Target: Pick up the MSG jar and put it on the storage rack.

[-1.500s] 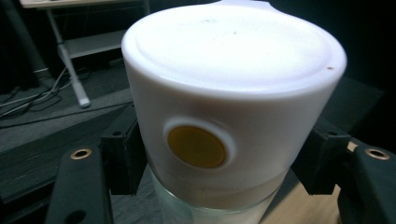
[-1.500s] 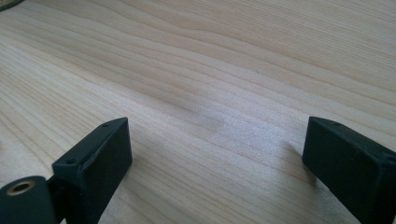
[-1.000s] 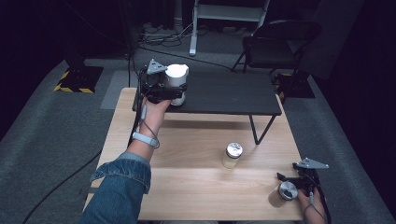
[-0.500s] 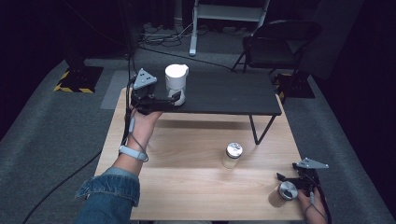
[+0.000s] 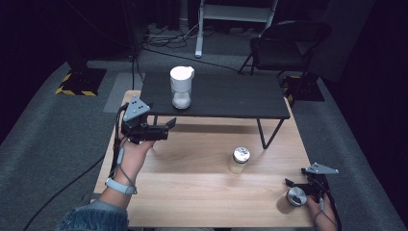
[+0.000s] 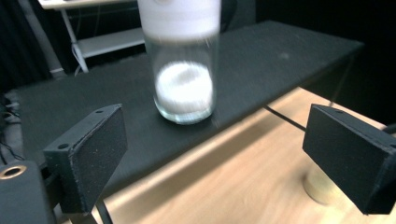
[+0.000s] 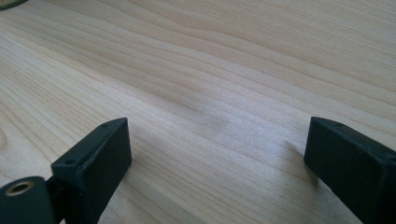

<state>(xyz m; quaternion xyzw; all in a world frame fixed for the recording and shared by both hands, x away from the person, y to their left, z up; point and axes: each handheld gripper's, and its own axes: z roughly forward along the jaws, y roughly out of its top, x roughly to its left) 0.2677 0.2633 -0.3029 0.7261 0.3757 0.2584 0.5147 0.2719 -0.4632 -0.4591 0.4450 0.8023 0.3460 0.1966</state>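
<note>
A glass jar with a white lid, white powder in its bottom, stands upright on the low black table. My left gripper hangs in front of that table's near left edge, apart from the jar. Its jaws have just been opening and stand open with nothing between them. A small silver-lidded jar stands mid wooden table. My right gripper rests open near the front right corner over bare wood, beside another silver-lidded jar.
The black table spans the far half of the wooden table on thin legs. Behind it stand a dark chair and a white stand, with cables on the grey floor. A striped mat lies far left.
My left gripper let go of the white-lidded jar on the black table and drew back toward the near left, sinking a little. The right gripper stayed still.
</note>
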